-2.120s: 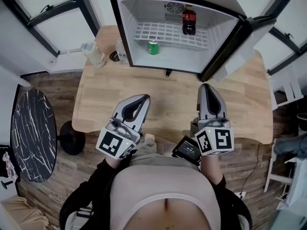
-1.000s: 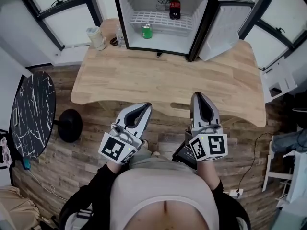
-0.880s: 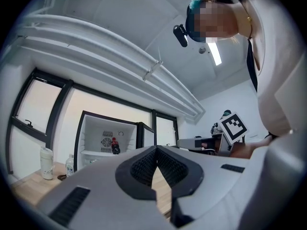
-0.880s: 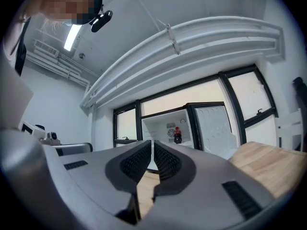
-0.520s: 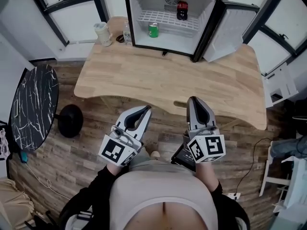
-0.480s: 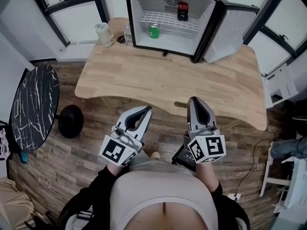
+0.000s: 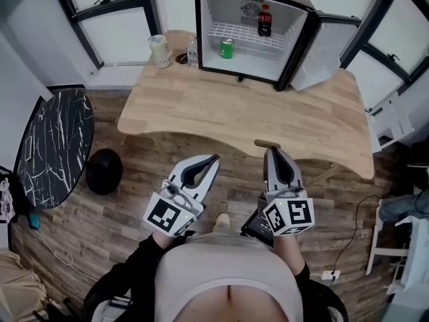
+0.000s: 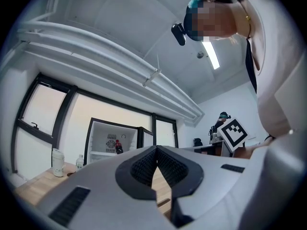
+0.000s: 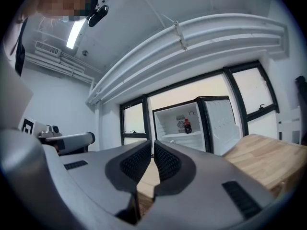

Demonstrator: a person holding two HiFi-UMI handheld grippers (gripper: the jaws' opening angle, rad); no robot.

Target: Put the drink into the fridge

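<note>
The small fridge (image 7: 216, 12) stands open at the far end of the wooden table (image 7: 201, 106). A dark cola bottle (image 7: 265, 20) stands on its wire shelf, and a green can (image 7: 227, 48) on its floor below. Both grippers hang over the floor on my side of the table, far from the fridge. My left gripper (image 7: 214, 158) is shut with nothing in it, and so is my right gripper (image 7: 271, 150). The left gripper view (image 8: 156, 148) shows the fridge (image 8: 110, 140) and bottle (image 8: 118, 147) far off. In the right gripper view (image 9: 152, 143) the bottle (image 9: 187, 126) is also distant.
The fridge door (image 7: 320, 52) swings out to the right. A lidded cup (image 7: 159, 50) and a water bottle (image 7: 192, 51) stand left of the fridge. A round marble table (image 7: 53, 146) and a black stool base (image 7: 104, 171) are at the left, white furniture (image 7: 395, 123) at the right.
The fridge and table have slid further away in the head view. Both shut grippers have drawn back from over the table edge to over the wooden floor.
</note>
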